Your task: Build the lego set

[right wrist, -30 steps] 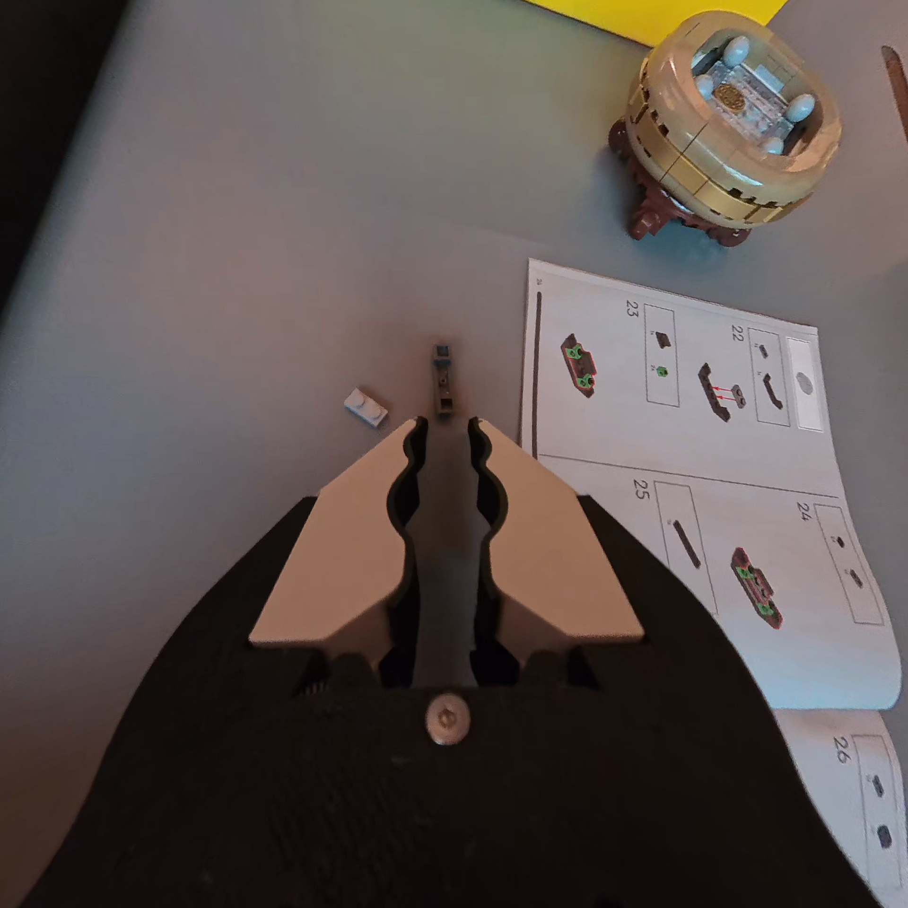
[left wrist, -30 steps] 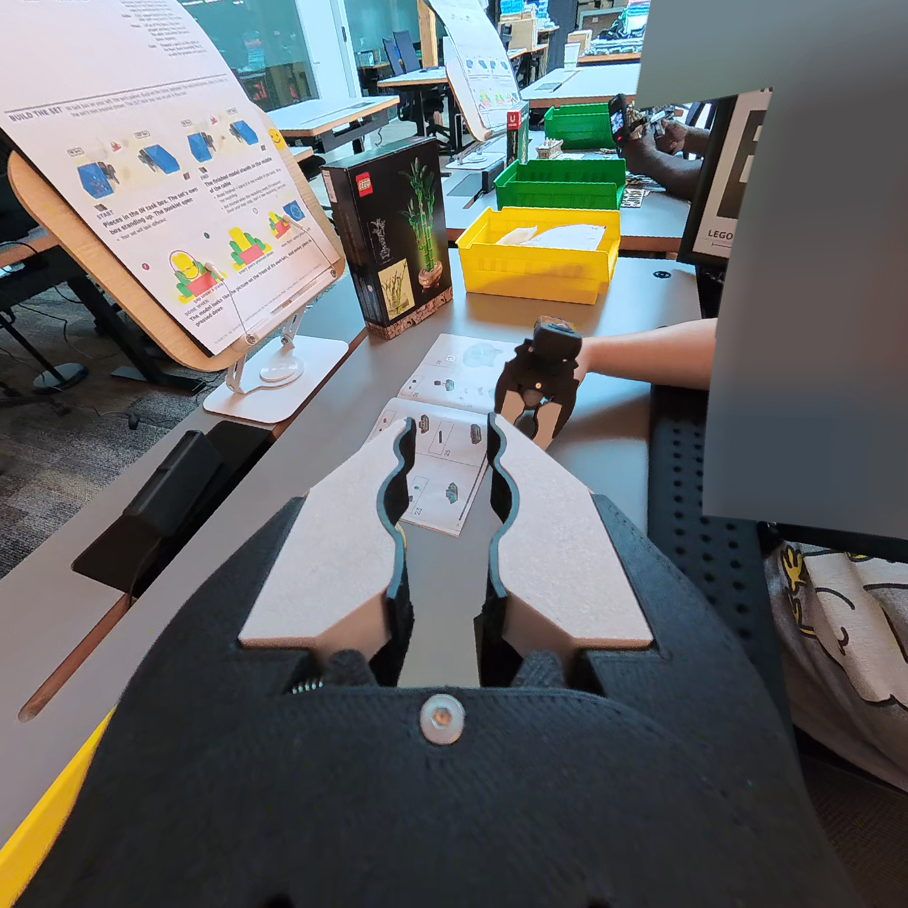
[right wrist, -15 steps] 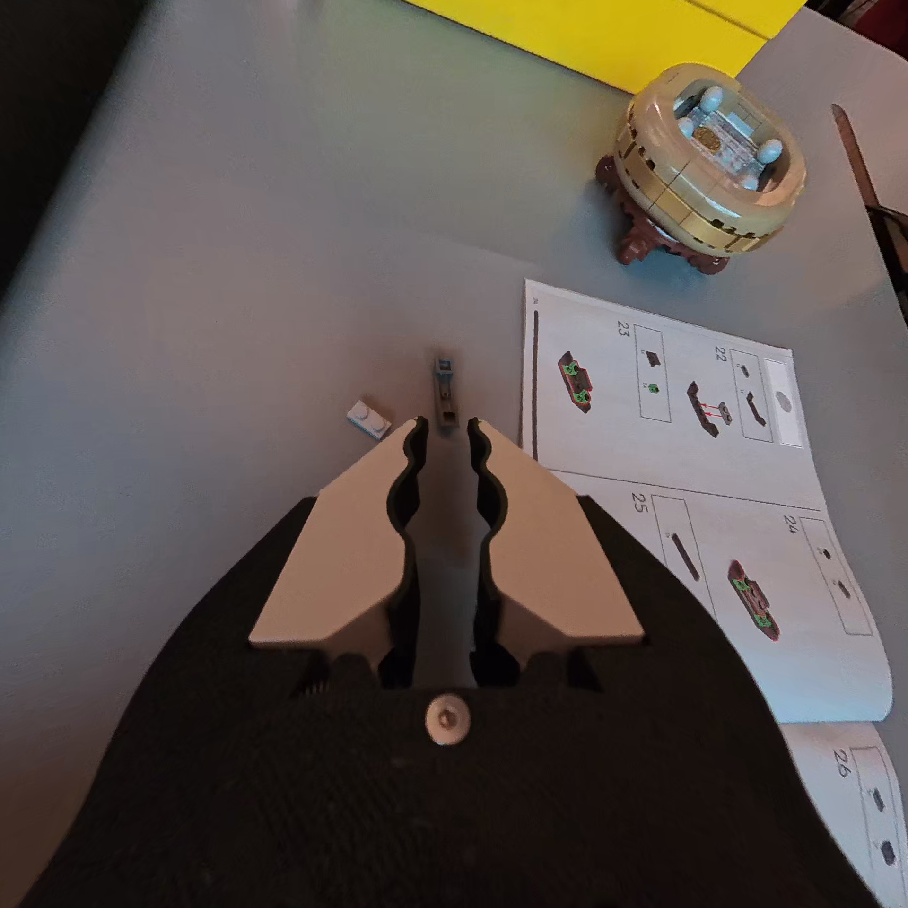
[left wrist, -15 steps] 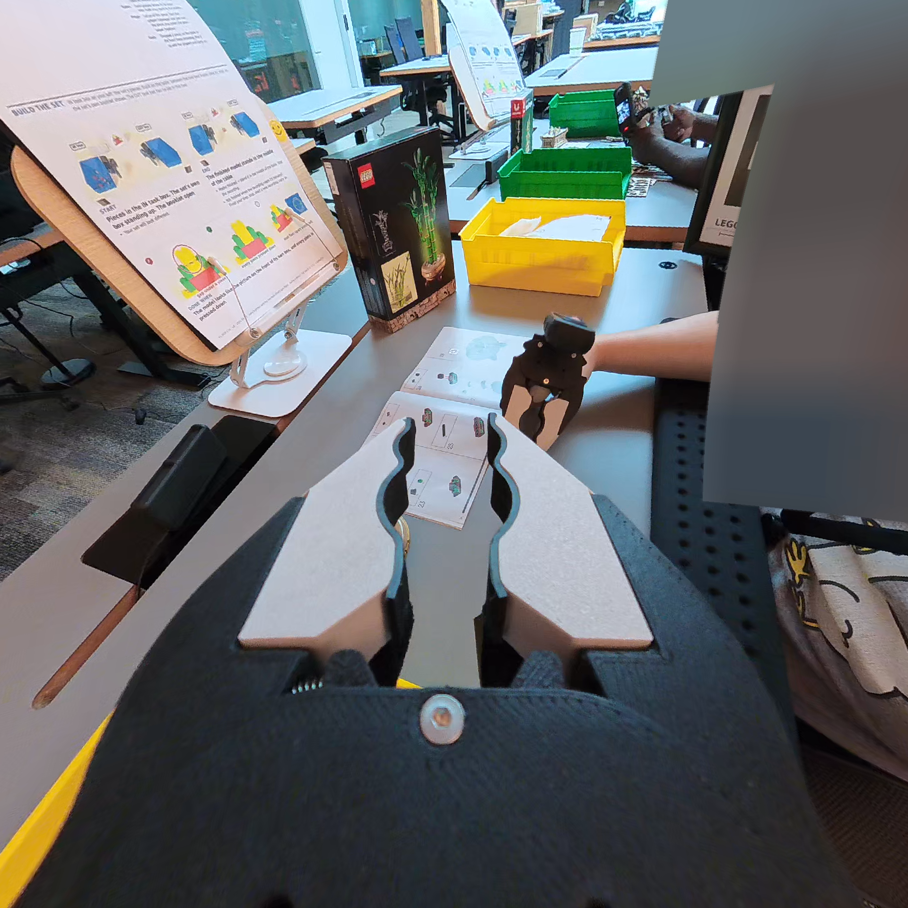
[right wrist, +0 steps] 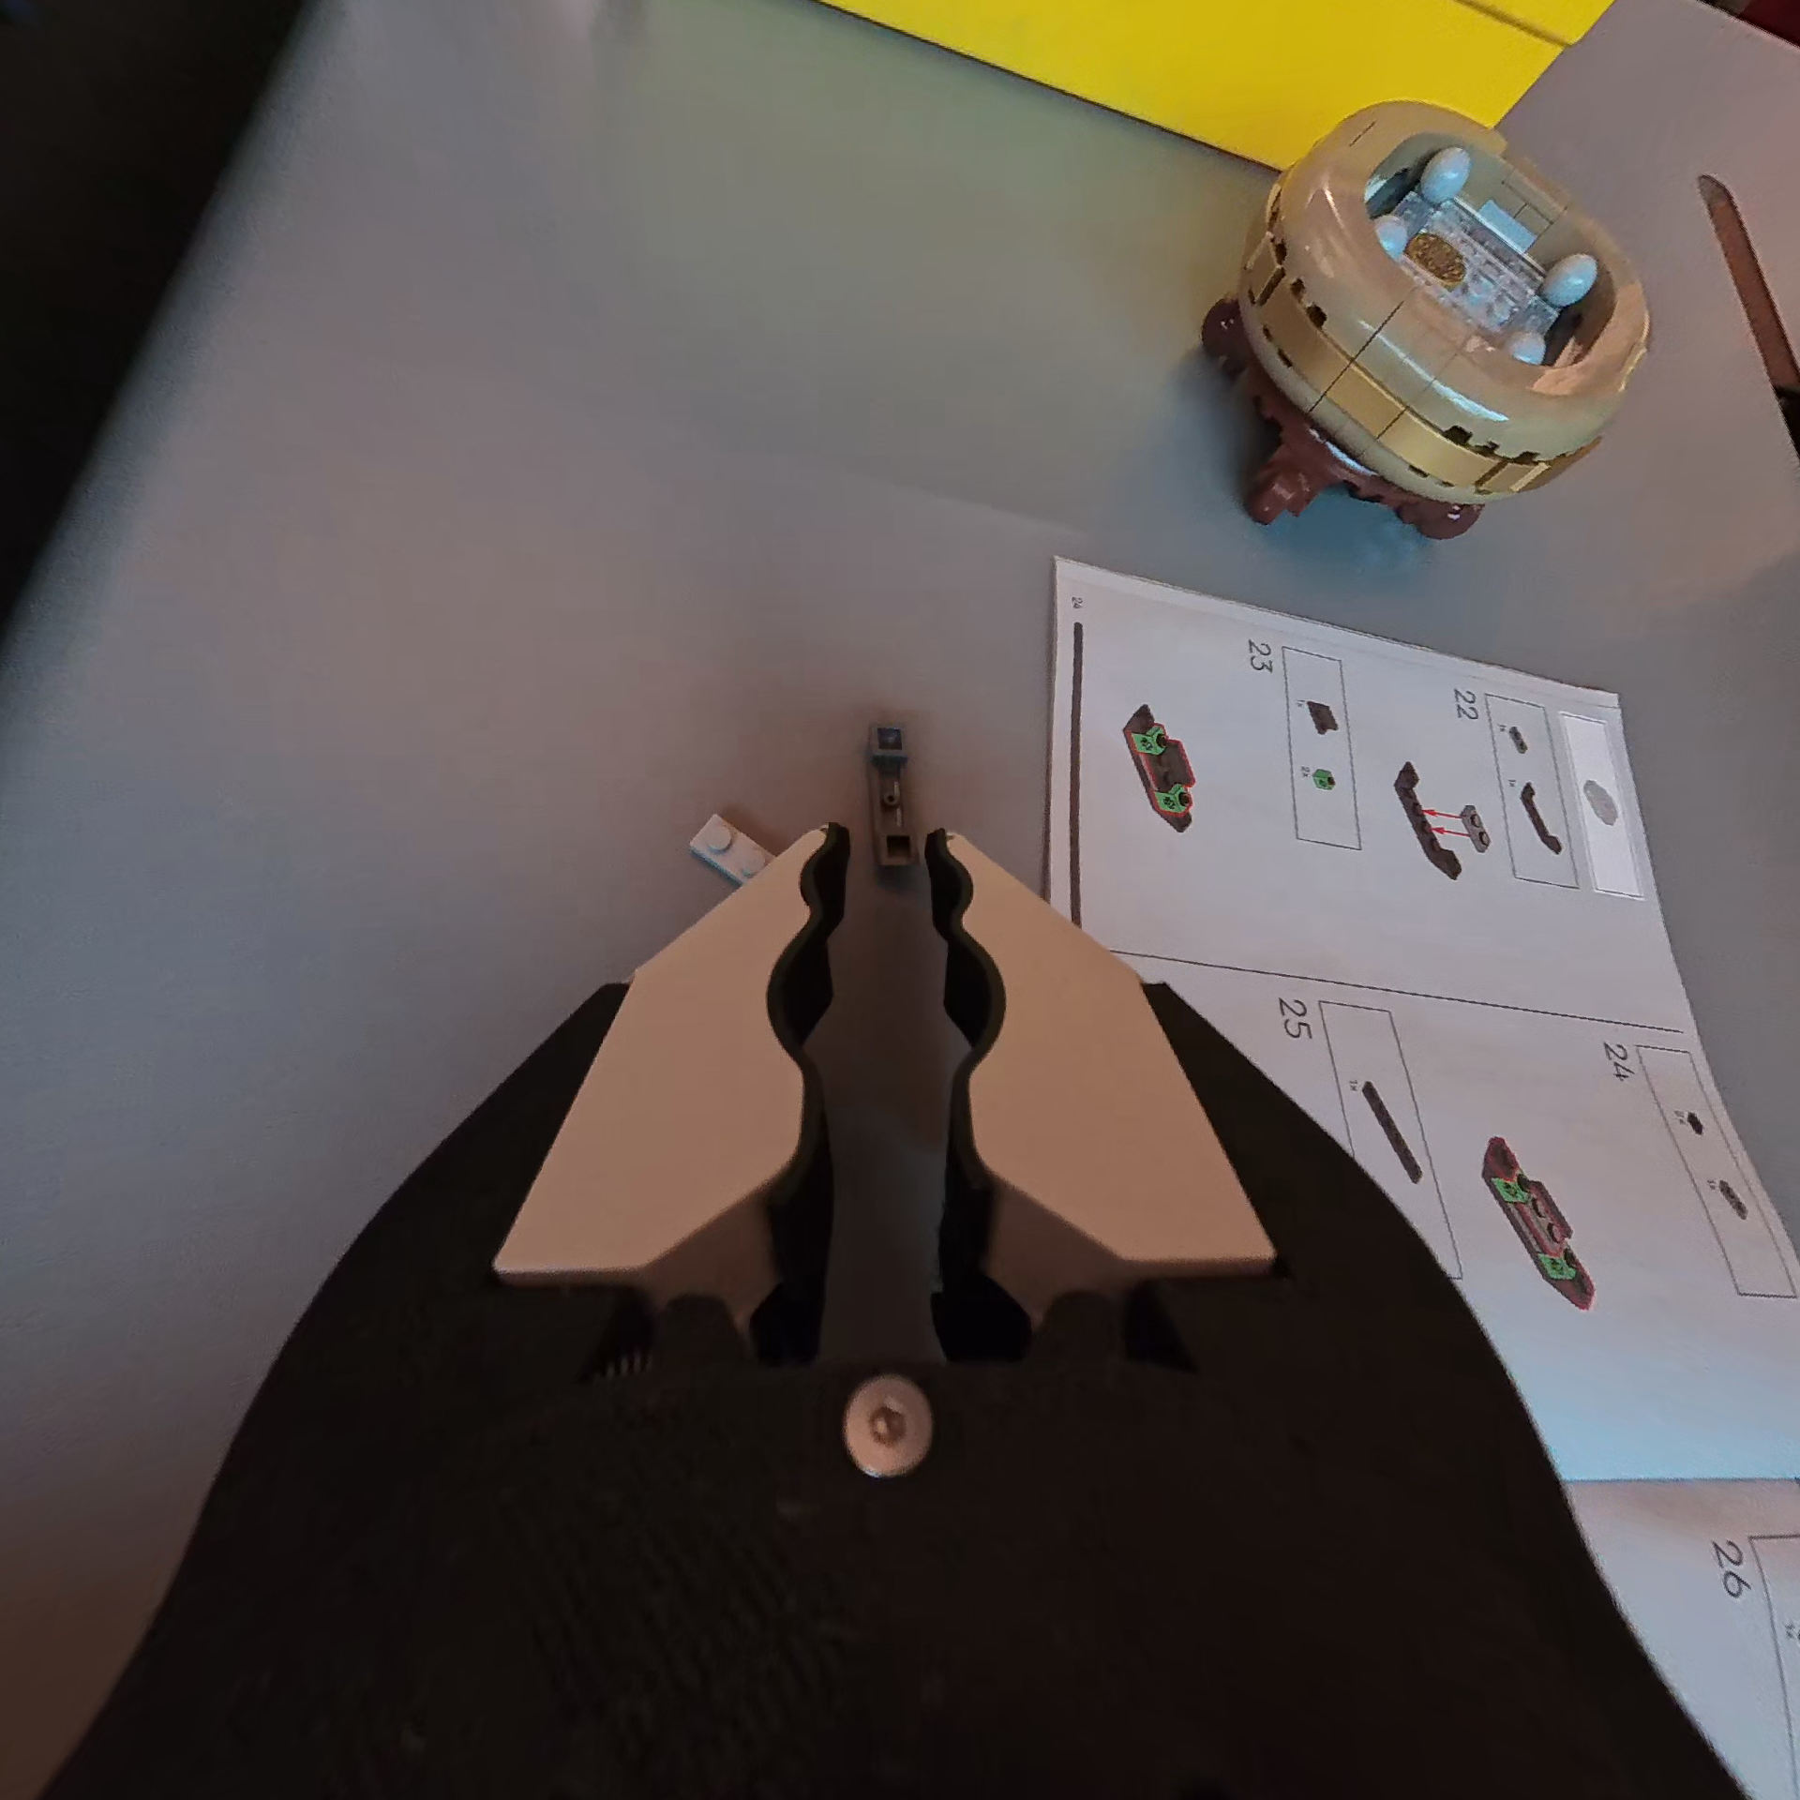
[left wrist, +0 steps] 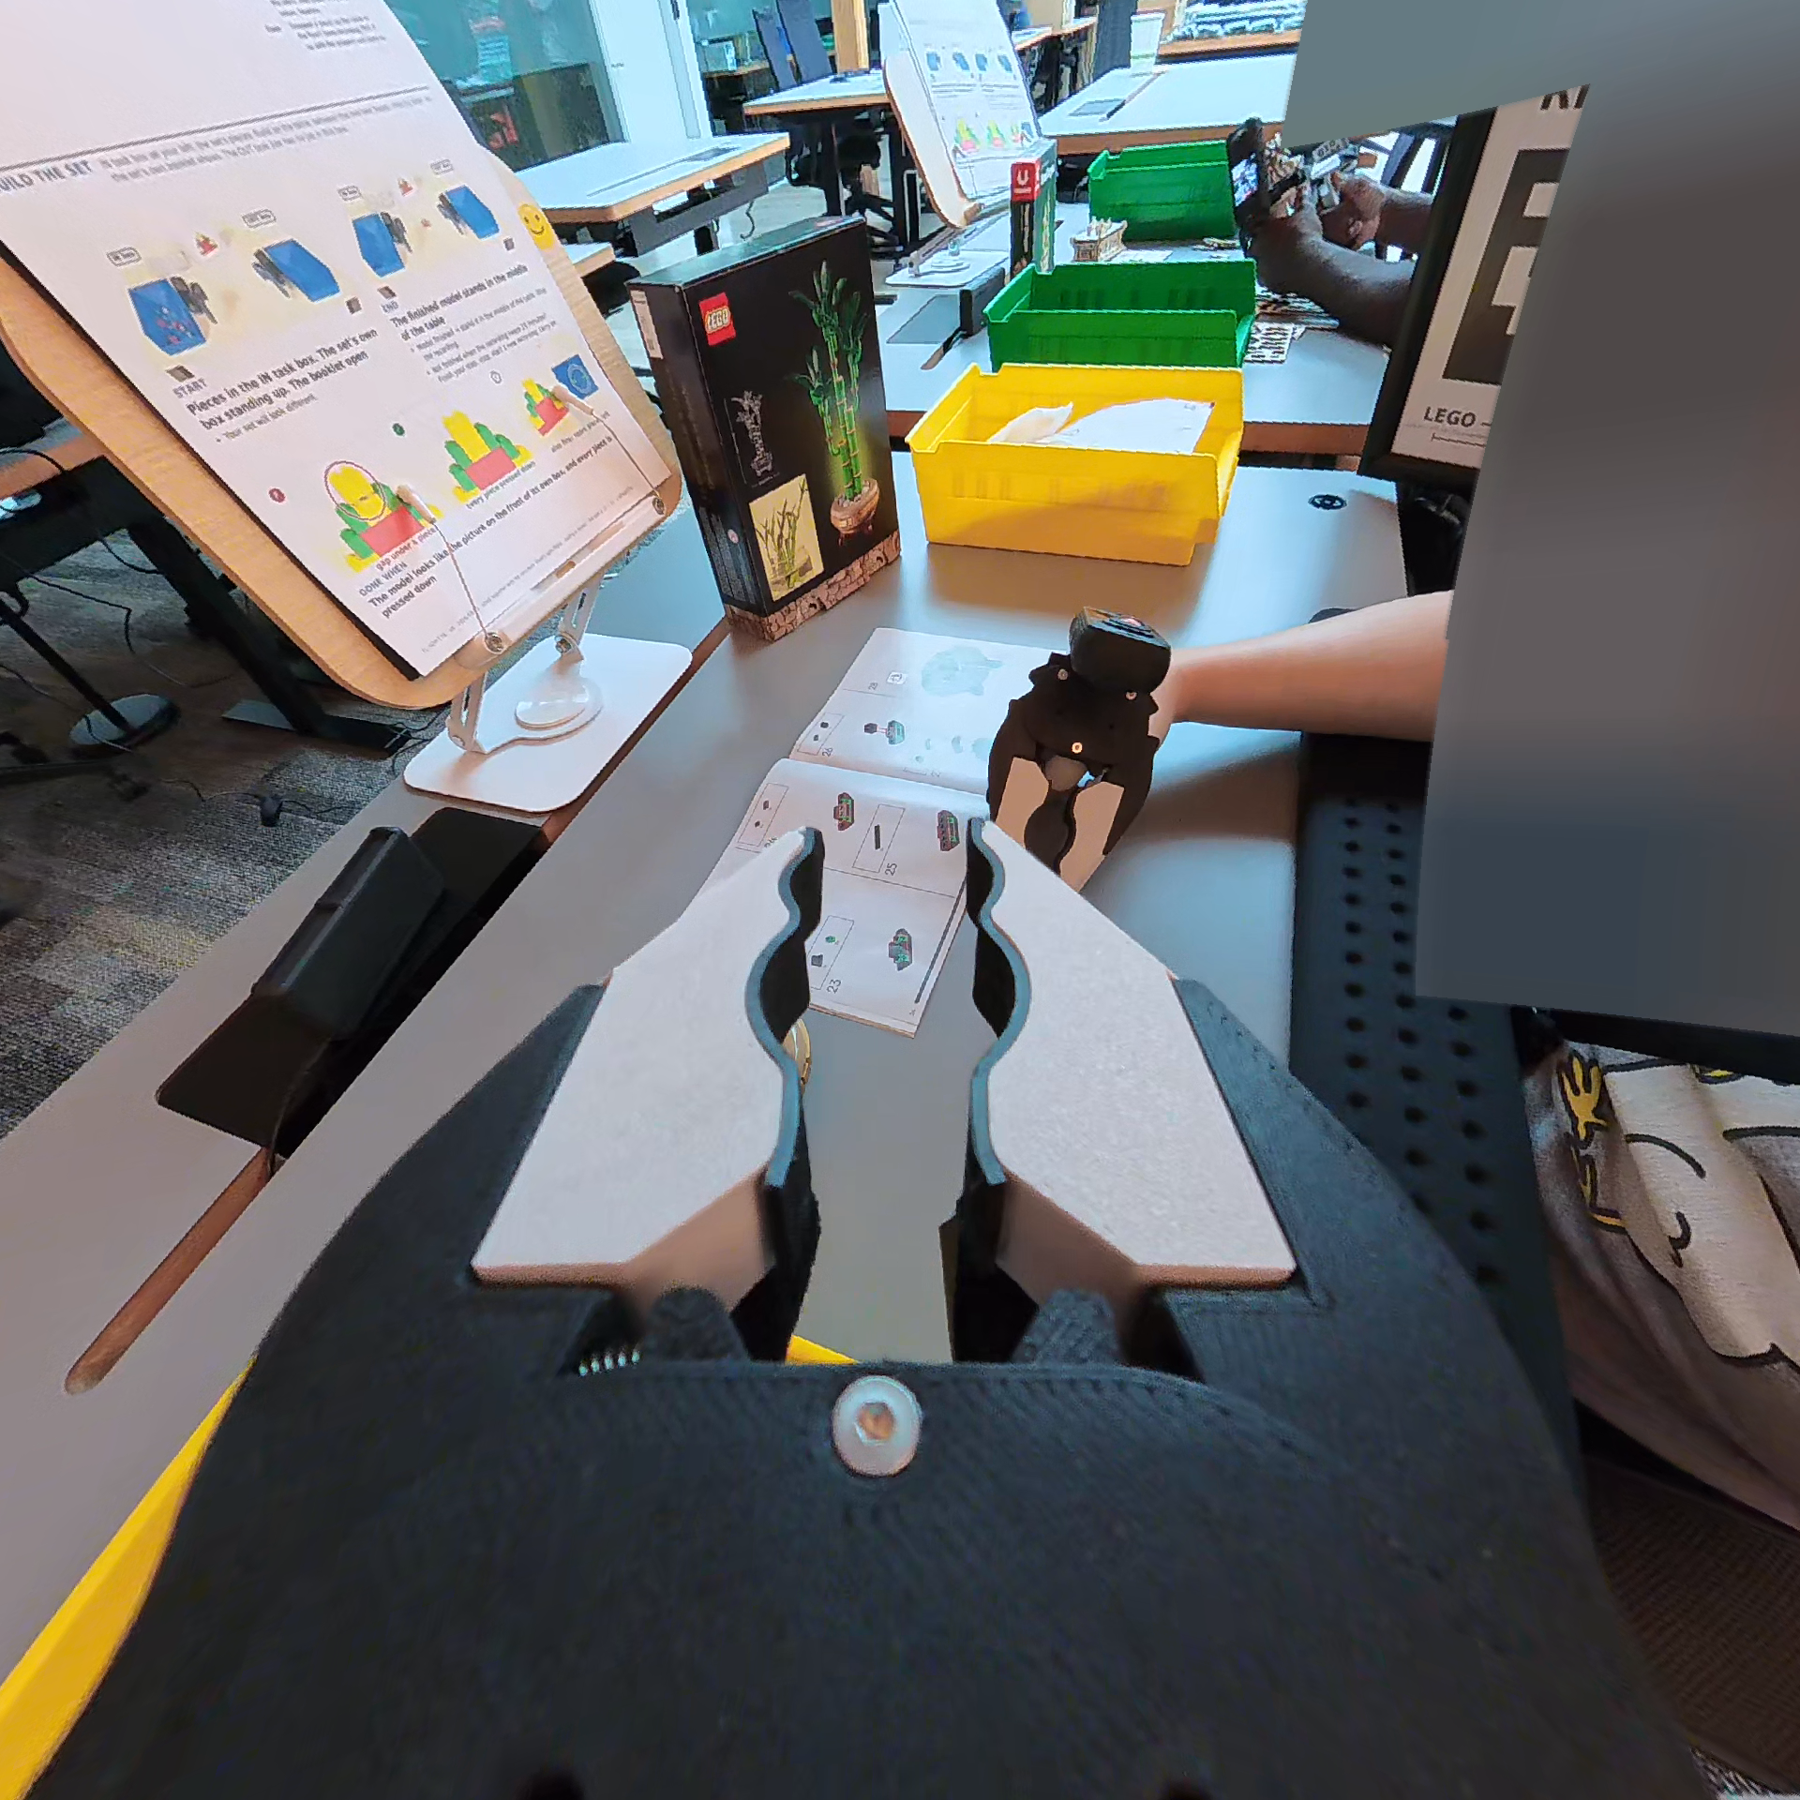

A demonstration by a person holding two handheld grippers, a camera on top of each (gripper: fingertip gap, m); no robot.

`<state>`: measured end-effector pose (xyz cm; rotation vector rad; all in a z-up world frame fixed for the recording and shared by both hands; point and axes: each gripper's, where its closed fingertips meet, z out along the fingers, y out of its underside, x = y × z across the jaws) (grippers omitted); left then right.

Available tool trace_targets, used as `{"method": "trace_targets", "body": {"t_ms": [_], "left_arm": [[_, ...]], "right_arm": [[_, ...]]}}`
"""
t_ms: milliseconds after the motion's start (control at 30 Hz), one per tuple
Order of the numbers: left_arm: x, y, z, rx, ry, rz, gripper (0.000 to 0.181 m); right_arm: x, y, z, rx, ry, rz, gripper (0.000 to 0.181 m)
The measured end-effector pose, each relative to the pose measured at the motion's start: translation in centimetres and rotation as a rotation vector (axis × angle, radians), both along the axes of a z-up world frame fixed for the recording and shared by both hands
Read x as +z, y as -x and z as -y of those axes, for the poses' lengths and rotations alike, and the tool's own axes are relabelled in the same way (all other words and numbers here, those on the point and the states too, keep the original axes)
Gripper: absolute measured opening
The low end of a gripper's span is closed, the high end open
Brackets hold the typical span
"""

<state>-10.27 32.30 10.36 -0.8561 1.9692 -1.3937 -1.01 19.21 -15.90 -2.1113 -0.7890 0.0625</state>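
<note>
In the right wrist view, a small dark grey lego piece lies on the grey table just ahead of my open right gripper, its near end between the fingertips. A light blue-grey plate lies beside the left fingertip. A tan round pot on a brown base stands at the far right. An open instruction booklet lies to the right. In the left wrist view, my left gripper is open and empty above the table, and the right gripper shows beyond it over the booklet.
A yellow bin, green bins and a black set box stand at the back. An instruction board on a stand is at the left. A yellow bin edge is behind the pot. A person's forearm reaches in from the right. My right fingertips sit around 30 centimetres from my left ones.
My right gripper has moved forward so its tips now flank the dark grey piece. My left gripper has drifted slightly, staying open.
</note>
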Motion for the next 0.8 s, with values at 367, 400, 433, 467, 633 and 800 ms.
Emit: {"method": "trace_targets", "body": {"t_ms": [367,400,433,467,633,800], "left_arm": [[-0.5,-0.1,0.2,-0.007,-0.022,-0.013,0.028],[-0.6,-0.1,0.2,-0.007,-0.026,-0.015,0.028],[-0.7,-0.1,0.2,-0.006,-0.03,-0.018,0.028],[-0.8,-0.1,0.2,-0.005,-0.033,-0.02,0.028],[-1.1,-0.2,0.2,-0.007,-0.042,-0.03,0.028],[-1.5,-0.4,0.2,-0.007,-0.05,-0.046,0.028]], "right_arm": [[-0.1,-0.2,0.1,-0.016,0.01,0.003,0.007],[-0.1,-0.3,0.1,-0.029,0.014,-0.005,0.007],[0.1,-0.6,0.0,-0.051,0.016,-0.026,0.006],[0.5,-0.8,-0.2,-0.076,0.015,-0.071,0.007],[8.8,-1.7,-1.1,-0.183,-0.168,-0.622,0.006],[11.9,-3.8,-0.1,-0.23,-0.299,-0.751,0.006]]}}
